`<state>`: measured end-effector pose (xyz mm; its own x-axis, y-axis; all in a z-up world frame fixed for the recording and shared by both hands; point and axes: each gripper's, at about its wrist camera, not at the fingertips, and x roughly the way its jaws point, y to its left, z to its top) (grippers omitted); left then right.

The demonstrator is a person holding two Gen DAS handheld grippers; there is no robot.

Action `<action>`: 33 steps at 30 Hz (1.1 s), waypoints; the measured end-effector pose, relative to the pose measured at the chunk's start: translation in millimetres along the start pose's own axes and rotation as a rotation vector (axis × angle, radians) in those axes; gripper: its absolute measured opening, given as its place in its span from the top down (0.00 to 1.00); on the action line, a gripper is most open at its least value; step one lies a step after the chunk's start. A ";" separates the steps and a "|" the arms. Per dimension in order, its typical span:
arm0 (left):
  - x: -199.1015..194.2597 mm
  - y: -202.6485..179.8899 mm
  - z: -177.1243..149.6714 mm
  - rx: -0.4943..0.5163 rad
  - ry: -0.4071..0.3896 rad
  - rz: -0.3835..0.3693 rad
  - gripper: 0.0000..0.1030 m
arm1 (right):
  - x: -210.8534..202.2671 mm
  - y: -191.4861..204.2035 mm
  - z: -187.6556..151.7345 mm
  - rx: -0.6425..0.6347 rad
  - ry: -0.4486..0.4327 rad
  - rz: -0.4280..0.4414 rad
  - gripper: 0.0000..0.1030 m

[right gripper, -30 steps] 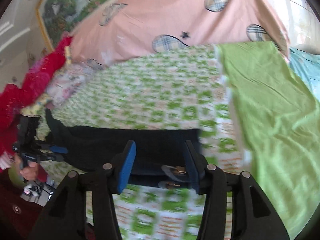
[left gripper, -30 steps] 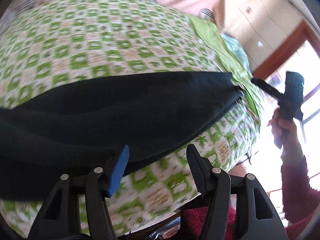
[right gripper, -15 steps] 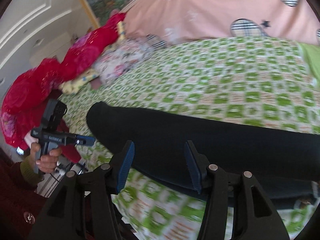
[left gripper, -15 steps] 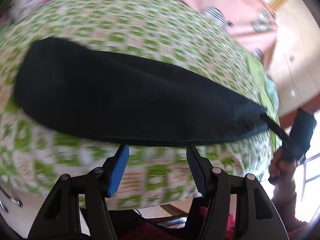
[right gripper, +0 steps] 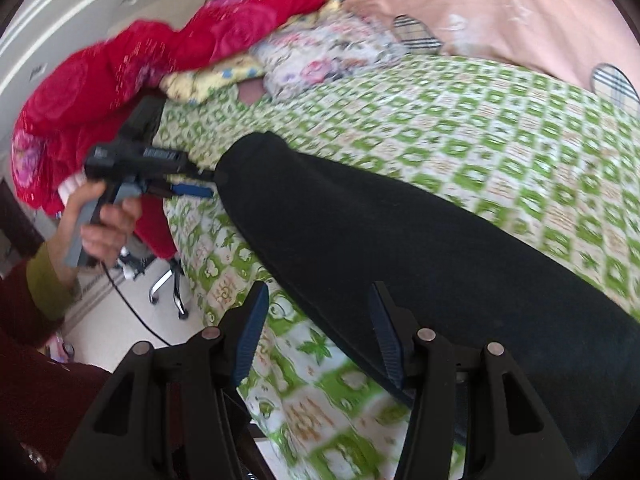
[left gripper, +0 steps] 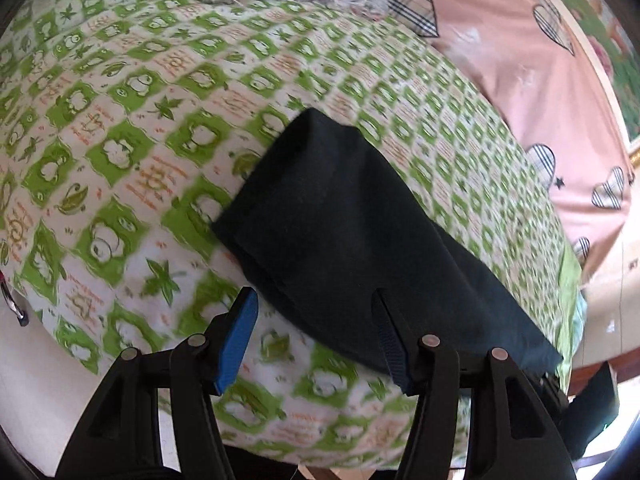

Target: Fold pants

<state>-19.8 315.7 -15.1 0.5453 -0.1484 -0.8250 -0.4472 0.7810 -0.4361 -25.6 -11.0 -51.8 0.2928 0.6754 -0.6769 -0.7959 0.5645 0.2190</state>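
Two grippers work the near edge of the bed (left gripper: pixel 120 128). My left gripper (left gripper: pixel 316 340) is closing on nothing, beside the hem of the black pants (left gripper: pixel 340 220), ready to lift it (judging by aim). My right gripper (right gripper: pixel 320 332) hovers released over the pants' near edge. Earlier, both sat nearer the waistband.

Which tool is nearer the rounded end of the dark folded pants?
Left. The left tool sits right at the rounded end of the dark folded pants, jaws closing. The right tool hovers farther along their length, over the near edge.
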 end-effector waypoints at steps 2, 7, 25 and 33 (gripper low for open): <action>6.8 -2.7 2.8 -0.004 0.002 0.021 0.54 | 11.1 3.8 2.2 -0.029 0.029 -0.015 0.48; 21.4 -3.2 0.6 0.021 0.007 0.089 0.84 | 48.2 12.3 -1.4 -0.105 0.131 -0.075 0.49; 2.1 -5.4 -25.7 0.120 -0.070 0.069 0.83 | 46.2 13.8 -5.6 -0.074 0.177 -0.012 0.86; -12.0 19.5 -26.5 0.067 -0.097 0.054 0.61 | 22.0 -30.3 42.4 0.147 0.027 0.099 0.61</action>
<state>-53.9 316.6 -23.2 0.5897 -0.0483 -0.8062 -0.4312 0.8252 -0.3648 27.4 6.9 -43.5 0.2008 0.7189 -0.6655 -0.7337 0.5605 0.3841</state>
